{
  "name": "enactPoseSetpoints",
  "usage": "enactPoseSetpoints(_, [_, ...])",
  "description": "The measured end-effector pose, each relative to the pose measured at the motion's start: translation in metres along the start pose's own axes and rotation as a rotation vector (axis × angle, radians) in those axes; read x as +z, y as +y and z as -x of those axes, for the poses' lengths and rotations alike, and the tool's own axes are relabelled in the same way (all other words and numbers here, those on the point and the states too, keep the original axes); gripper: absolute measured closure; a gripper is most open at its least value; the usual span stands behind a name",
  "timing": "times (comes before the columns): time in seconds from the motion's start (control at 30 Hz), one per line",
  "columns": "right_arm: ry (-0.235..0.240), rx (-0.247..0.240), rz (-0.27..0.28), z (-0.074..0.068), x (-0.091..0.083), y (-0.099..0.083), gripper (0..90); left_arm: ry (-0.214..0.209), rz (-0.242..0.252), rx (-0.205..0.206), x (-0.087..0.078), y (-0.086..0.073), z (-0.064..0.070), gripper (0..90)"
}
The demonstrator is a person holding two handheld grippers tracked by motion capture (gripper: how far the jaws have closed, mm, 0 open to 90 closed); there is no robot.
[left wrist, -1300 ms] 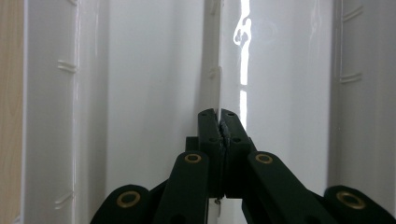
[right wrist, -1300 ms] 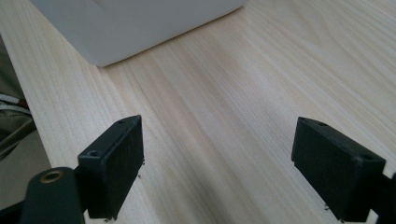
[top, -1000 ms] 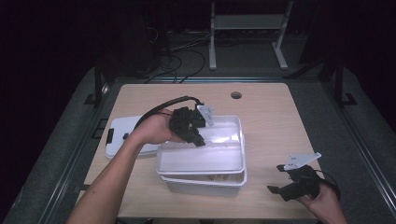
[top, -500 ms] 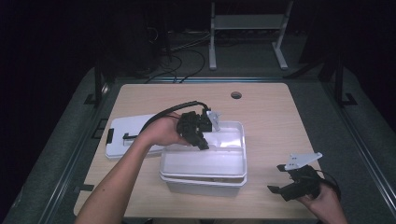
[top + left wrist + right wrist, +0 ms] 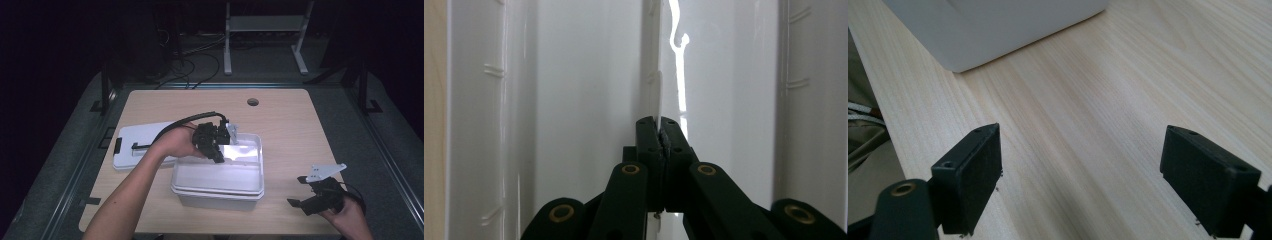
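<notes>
Left gripper (image 5: 220, 150) clamped on inner tray (image 5: 220, 172), lifted farther right; right gripper (image 5: 305, 192) spread, unmoved.

No readable text, label, brand, number or sign being shown on white bin (image 5: 220, 180), white lid (image 5: 135, 150) or bench (image 5: 290, 130).

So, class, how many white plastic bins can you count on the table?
2: the inner bin, gripped at its rim by the left gripper, nested in the outer bin. Others may hide beneath.
</notes>
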State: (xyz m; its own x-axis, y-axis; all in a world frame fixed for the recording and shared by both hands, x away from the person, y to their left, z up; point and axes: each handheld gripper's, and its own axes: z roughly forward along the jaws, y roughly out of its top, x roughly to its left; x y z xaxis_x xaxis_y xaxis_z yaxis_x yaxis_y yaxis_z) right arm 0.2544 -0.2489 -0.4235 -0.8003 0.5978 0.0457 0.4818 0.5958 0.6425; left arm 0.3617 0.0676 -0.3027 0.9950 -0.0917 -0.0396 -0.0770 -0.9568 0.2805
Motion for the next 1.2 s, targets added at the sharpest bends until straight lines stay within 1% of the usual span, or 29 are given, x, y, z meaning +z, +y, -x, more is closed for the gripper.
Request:
enactPoseSetpoints(0.13, [0.000,-0.002,-0.002,0.000,0.000,0.000,16.3,-0.007,-0.013,0.009,0.002,0.001,0.000,89.3])
enactPoseSetpoints(0.3, [0.001,-0.001,-0.001,0.000,0.000,0.000,16.2,-0.017,-0.018,0.005,0.004,0.002,0.000,89.3])
enactPoseSetpoints(0.43, [0.002,-0.001,-0.002,0.000,0.000,0.000,16.3,-0.021,-0.036,0.011,0.007,0.003,0.000,89.3])
enactPoseSetpoints(0.67, [0.002,-0.003,-0.003,0.000,0.000,0.000,16.3,-0.021,-0.037,0.009,0.008,0.002,0.000,88.9])
enactPoseSetpoints(0.7, [0.001,-0.003,-0.003,0.000,0.000,0.000,16.2,-0.019,-0.031,0.013,0.007,0.002,0.000,88.3])
enactPoseSetpoints(0.77, [0.001,-0.004,-0.004,0.000,0.001,0.000,16.3,-0.018,-0.014,0.009,0.005,0.002,0.001,84.8])
enactPoseSetpoints(0.83, [-0.001,-0.004,-0.004,0.000,0.001,0.000,16.2,-0.012,-0.008,0.011,0.002,0.001,0.002,80.6])
enactPoseSetpoints(0.87, [-0.001,-0.004,-0.004,0.000,0.001,0.000,16.2,-0.009,-0.001,0.006,0.001,0.000,0.002,80.6])
enactPoseSetpoints(0.93, [-0.001,-0.003,-0.003,0.000,0.001,0.000,16.3,-0.001,0.002,0.005,-0.003,-0.003,0.003,78.0])
enactPoseSetpoints(0.97, [-0.001,-0.002,-0.005,0.000,0.001,-0.001,16.2,0.002,0.005,0.007,-0.005,-0.004,0.003,75.2])
enactPoseSetpoints(1.0, [-0.001,-0.002,-0.005,0.000,0.001,-0.001,16.2,0.005,0.010,0.008,-0.007,-0.006,0.004,75.2])
enactPoseSetpoints(1.1, [-0.003,0.004,-0.003,0.001,0.000,-0.002,16.3,0.022,0.024,0.008,-0.014,-0.012,0.006,72.3])
enactPoseSetpoints(1.2, [-0.006,0.011,-0.001,0.001,0.000,-0.004,16.2,0.040,0.047,-0.007,-0.024,-0.022,0.007,70.2])
